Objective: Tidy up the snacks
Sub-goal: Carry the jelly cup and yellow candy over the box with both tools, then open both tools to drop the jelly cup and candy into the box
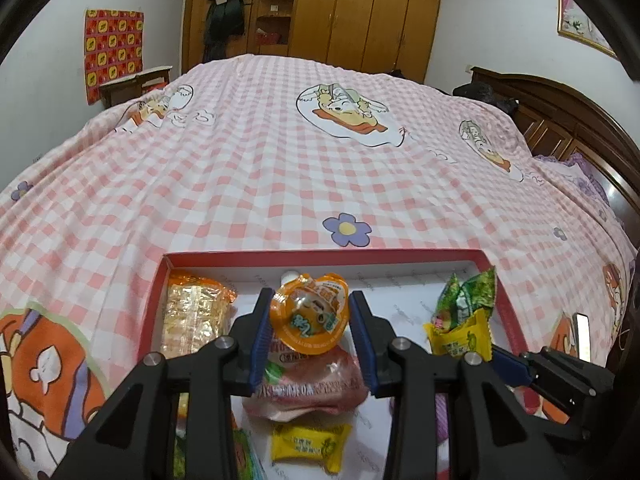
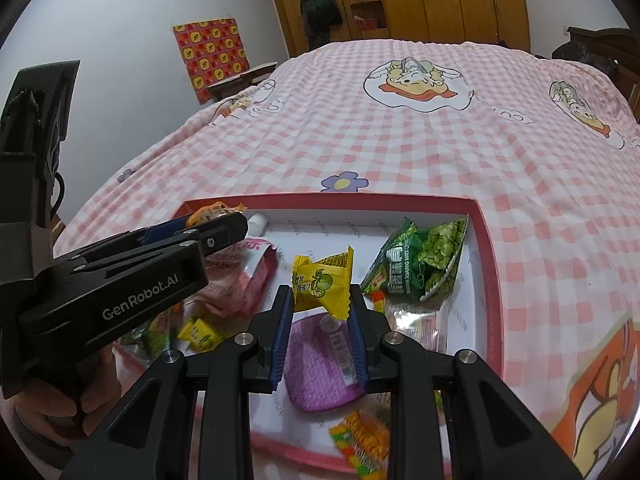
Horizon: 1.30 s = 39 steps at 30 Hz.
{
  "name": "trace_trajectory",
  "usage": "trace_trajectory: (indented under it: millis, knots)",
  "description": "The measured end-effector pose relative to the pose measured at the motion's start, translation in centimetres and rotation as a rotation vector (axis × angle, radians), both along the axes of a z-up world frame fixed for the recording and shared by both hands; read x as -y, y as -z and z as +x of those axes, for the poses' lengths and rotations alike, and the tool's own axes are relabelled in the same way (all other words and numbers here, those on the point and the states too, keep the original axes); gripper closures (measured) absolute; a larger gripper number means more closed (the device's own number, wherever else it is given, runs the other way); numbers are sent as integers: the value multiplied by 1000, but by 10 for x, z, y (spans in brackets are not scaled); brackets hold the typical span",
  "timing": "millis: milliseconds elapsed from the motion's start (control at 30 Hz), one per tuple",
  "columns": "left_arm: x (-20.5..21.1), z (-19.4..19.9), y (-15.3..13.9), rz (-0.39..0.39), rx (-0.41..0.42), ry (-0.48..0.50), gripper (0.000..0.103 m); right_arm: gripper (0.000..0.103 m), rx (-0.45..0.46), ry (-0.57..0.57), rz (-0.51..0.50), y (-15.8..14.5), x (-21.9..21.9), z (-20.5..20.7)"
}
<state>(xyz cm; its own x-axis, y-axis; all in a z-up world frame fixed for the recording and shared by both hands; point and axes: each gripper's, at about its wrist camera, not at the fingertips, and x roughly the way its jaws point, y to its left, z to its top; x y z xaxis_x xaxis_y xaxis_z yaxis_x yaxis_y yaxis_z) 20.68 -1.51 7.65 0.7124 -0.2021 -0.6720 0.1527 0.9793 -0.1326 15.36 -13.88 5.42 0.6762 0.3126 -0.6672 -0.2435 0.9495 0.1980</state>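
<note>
You're working on a bed with a pink checked sheet [image 1: 248, 168]; wooden wardrobe [image 1: 372, 12] at the far wall, dark headboard [image 1: 560, 120] to your right. The red box [image 2: 490, 264] lies on the sheet and holds the snacks. Your left gripper [image 1: 310, 320] is clamped on one orange jelly pouch [image 1: 308, 314], above the box. Your right gripper [image 2: 320, 300] pinches one yellow candy [image 2: 322, 280], also above it. In the box: one green pea bag [image 2: 424, 260], one purple pouch [image 2: 320, 368], one pink bag [image 1: 316, 384].
</note>
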Motion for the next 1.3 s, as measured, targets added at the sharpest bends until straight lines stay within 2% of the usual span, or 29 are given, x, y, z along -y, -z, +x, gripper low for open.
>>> trace_trajectory:
  millis: [200,467,633,800,1300]
  knots:
    - [-1,10,10,-3,-20,-6,64,75,-12,5,-7,8,0,6]
    - [3,11,13,20,-6,1,63,73,-5,6,1,10,2,9]
    - [4,8,12,21,-5,1,54,67,19,3,13,6,3,5]
    - [2,1,5,15,1,-6,51,65,30,1,24,3,4,1]
    - [1,-37,-7,14,0,5,50,60,51,-5,43,-5,5,-24]
